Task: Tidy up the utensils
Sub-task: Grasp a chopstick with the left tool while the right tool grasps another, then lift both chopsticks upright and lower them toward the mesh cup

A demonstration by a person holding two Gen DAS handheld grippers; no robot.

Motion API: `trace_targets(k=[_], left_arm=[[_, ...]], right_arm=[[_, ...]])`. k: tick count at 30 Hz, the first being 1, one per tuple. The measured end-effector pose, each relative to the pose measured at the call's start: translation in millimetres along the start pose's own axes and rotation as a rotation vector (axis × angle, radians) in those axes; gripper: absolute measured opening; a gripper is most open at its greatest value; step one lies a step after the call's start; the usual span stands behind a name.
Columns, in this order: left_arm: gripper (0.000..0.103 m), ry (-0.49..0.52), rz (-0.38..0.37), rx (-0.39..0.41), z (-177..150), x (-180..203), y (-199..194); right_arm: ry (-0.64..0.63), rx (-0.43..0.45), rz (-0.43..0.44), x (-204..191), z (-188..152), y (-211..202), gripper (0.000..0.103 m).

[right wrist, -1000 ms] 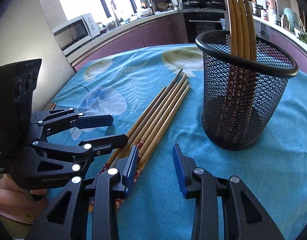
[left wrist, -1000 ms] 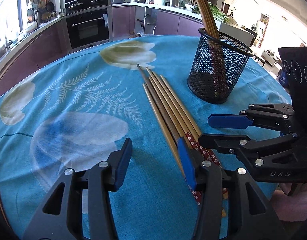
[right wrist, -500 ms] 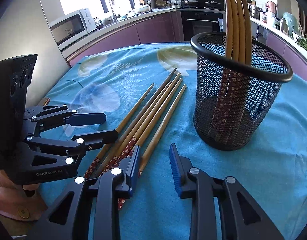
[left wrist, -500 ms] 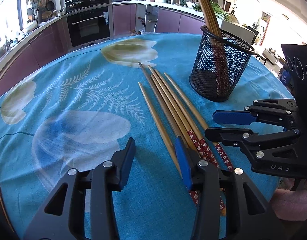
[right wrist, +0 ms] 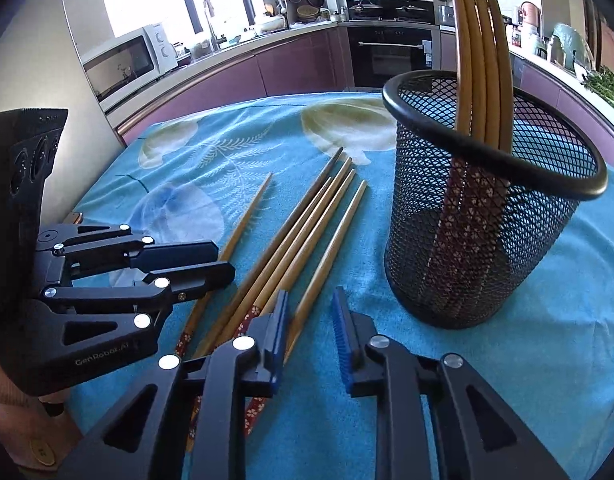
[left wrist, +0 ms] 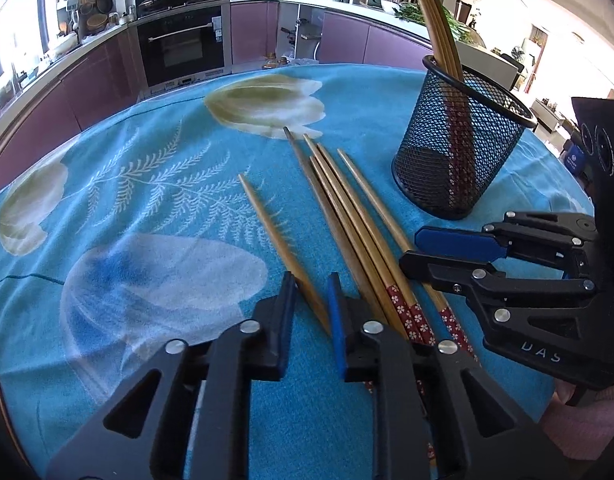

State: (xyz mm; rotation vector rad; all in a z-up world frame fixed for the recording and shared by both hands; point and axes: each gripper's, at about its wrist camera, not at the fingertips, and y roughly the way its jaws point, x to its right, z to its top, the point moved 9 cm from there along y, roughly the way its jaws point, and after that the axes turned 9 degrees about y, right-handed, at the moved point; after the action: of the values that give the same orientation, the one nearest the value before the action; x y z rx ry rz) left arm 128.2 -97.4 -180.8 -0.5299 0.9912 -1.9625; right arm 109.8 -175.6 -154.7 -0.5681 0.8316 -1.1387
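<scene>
Several wooden chopsticks (left wrist: 347, 216) (right wrist: 307, 220) with red flowered ends lie on the blue tablecloth. One chopstick (left wrist: 267, 224) (right wrist: 251, 212) lies apart on the left; it runs slantwise between the closing jaws of my left gripper (left wrist: 311, 292) (right wrist: 223, 258), with cloth still showing beside it. The rightmost chopstick (right wrist: 339, 232) (left wrist: 371, 192) passes between the closing jaws of my right gripper (right wrist: 309, 304) (left wrist: 409, 248), close to the left pad, with a gap on the other side. A black mesh holder (left wrist: 459, 160) (right wrist: 479, 240) stands upright to the right with several chopsticks (right wrist: 483, 40) in it.
The round table carries a blue flowered cloth (left wrist: 147, 200). Both grippers sit side by side at its near edge, each held by a person's hand (left wrist: 579, 420). Purple kitchen cabinets and an oven (left wrist: 183, 48) stand behind the table.
Both pairs of jaws have narrowed a lot. The left chopstick and the rightmost one have spread away from the bundle, and each now lies between a gripper's jaws.
</scene>
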Motion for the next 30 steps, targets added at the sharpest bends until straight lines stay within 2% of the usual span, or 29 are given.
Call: trace_targets(k=[4, 9, 13, 17, 24, 30], left_arm=[[0.008, -0.036, -0.008, 0.004, -1, -2, -1], [0.008, -0.072, -0.017, 0.02, -4, -5, -4], [0.008, -0.068, -0.035, 0.041, -4, -1, -11], [0.008, -0.042, -0.051, 0.038, -5, 7, -12], [0.009, -0.005, -0.066, 0.001, -10, 12, -4], [0.01, 0.011, -0.074, -0.009, -5, 10, 2]], right_arm=[[0.041, -0.001, 0.028, 3, -1, -2, 0.01], [0.096, 0.021, 0.052, 11, 1, -12, 0.006], [0.077, 0.041, 0.071, 8, 3, -22, 0.006], [0.042, 0.012, 0.093, 1, -1, -21, 0.006], [0.002, -0.029, 0.049, -1, -7, -8, 0.009], [-0.008, -0.025, 0.035, 1, -2, 0, 0.01]])
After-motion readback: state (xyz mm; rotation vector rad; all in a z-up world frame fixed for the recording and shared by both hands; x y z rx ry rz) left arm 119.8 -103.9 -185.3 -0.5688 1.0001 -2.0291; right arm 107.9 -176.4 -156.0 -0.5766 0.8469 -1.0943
